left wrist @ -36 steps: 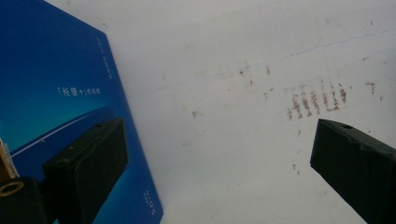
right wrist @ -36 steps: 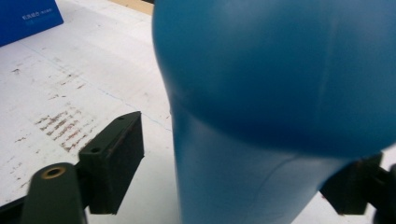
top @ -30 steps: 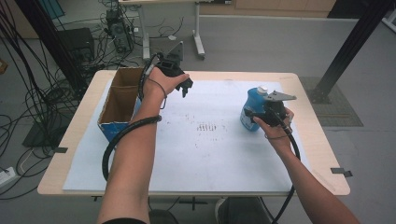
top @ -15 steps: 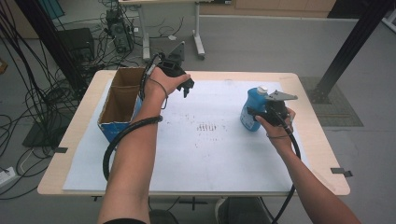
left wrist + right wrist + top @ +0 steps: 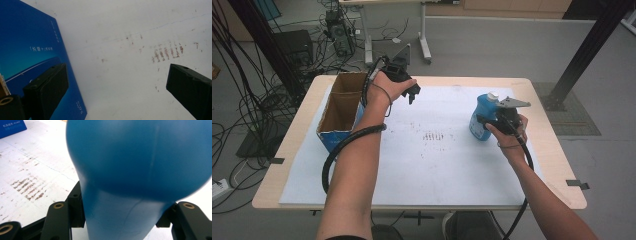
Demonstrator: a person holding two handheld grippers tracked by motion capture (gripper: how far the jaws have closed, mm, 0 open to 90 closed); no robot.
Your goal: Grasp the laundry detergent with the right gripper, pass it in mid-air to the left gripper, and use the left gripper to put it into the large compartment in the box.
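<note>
Two claws share the work: the right claw (image 5: pixel 486 123) has just closed its jaws onto the narrow waist of the blue plastic bottle (image 5: pixel 482 116), standing upright at the right of the white-covered surface (image 5: pixel 437 170), presumably to lift it. The left claw (image 5: pixel 412 92) hangs open and empty beside the open blue cardboard box (image 5: pixel 341 107), likely the destination.

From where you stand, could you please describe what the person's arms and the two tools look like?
Both forearms are bare, with no sleeves in sight. The left tool and right tool are black, with blocky black jaws and brass-coloured screw holes. The right one carries a grey three-cornered plate on top. A thick black cable trails from each along the forearm.
</note>
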